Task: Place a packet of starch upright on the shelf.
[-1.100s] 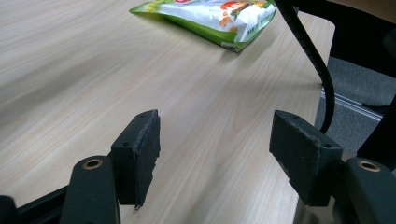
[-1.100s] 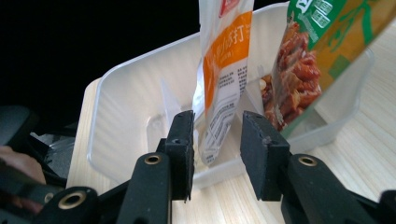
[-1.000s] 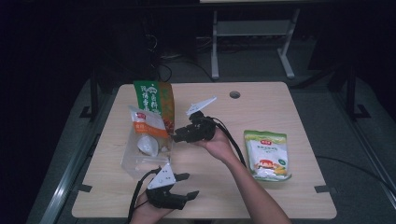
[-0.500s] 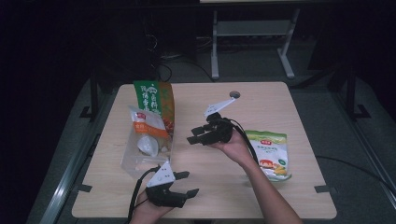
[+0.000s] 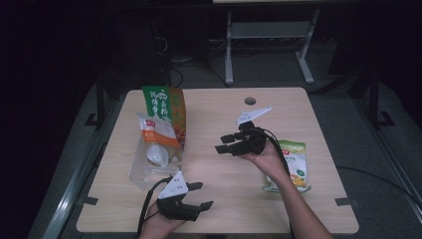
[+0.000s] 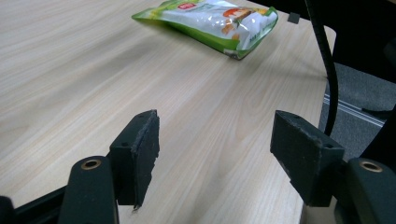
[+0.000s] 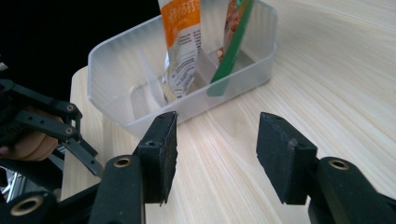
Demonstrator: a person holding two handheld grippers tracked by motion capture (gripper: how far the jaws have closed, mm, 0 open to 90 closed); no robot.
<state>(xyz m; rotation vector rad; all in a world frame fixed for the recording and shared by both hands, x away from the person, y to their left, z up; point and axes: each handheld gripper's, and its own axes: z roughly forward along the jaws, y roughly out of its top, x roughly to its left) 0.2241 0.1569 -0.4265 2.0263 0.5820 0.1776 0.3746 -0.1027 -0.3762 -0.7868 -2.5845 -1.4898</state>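
Gaping empty: right gripper (image 5: 225, 144) fingers, just opening, nr clear plastic bin (image 7: 140, 65); left gripper (image 5: 199, 195) apart.

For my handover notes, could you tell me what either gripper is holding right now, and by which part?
Nothing is held. The left gripper and right gripper both stand open over bare table, nothing between their jaws; the right's jaws have just been opening.

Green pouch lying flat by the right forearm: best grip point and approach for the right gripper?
Take the green pouch by a thin edge, probably the end nearer the table's middle. It lies flat, so its broad face gives no bite. Bring the right gripper, jaws open and empty after just widening, in low and level.
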